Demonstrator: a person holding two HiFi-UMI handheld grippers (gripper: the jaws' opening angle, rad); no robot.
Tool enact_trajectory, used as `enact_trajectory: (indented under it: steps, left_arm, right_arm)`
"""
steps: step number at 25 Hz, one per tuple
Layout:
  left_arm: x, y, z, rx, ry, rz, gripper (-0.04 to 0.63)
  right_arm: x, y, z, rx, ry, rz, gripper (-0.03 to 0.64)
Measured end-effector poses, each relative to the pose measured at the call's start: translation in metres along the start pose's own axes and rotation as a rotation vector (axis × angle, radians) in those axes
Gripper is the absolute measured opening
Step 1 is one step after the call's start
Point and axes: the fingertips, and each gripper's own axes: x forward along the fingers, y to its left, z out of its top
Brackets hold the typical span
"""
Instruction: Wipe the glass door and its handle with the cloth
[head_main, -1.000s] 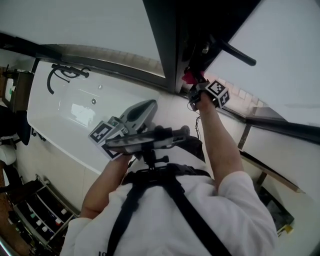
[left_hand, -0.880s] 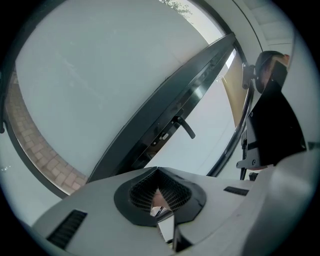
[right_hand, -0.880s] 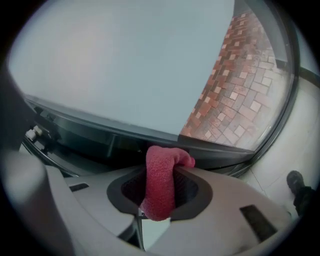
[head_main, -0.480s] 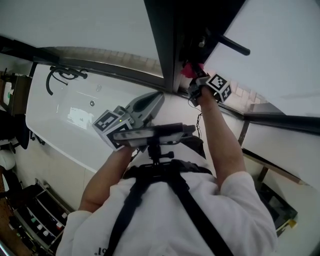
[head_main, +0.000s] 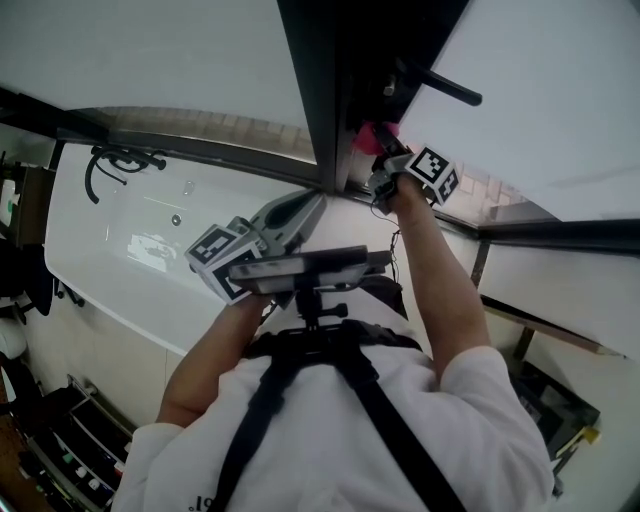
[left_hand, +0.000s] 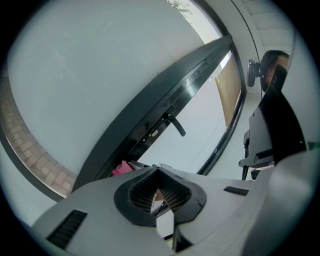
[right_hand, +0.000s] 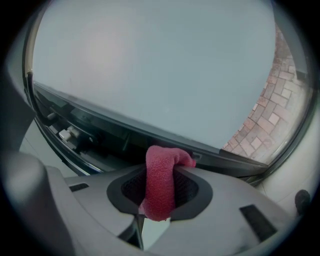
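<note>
**Jaws clamped on cloth at the door frame**

Right gripper (right_hand: 160, 195) jaws were shut tight on the pink cloth (right_hand: 161, 180), and a folded wad stuck out past the tips. The wad looked to touch the dark door frame (right_hand: 115, 127) just ahead of the jaws, with the glass pane (right_hand: 165, 65) beyond. Left gripper (left_hand: 159, 186) jaws were together with nothing between them, and the door handle (left_hand: 176, 125) was well ahead of them, untouched. Wiping looked underway. To do it well, press with the wad only, never the jaw tips. Hold a firm clamp and overlap the strokes. Then wrap the cloth around the handle lever.
</note>
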Motion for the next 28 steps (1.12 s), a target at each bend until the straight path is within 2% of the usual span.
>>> enact_trajectory:
  steps: [28]
  left_arm:
    - [0.0,-0.002,-0.001,-0.014,-0.024,-0.041,-0.012]
  right_arm:
    - [0.0,0.057,0.02,-0.162,-0.016,0.083,0.11]
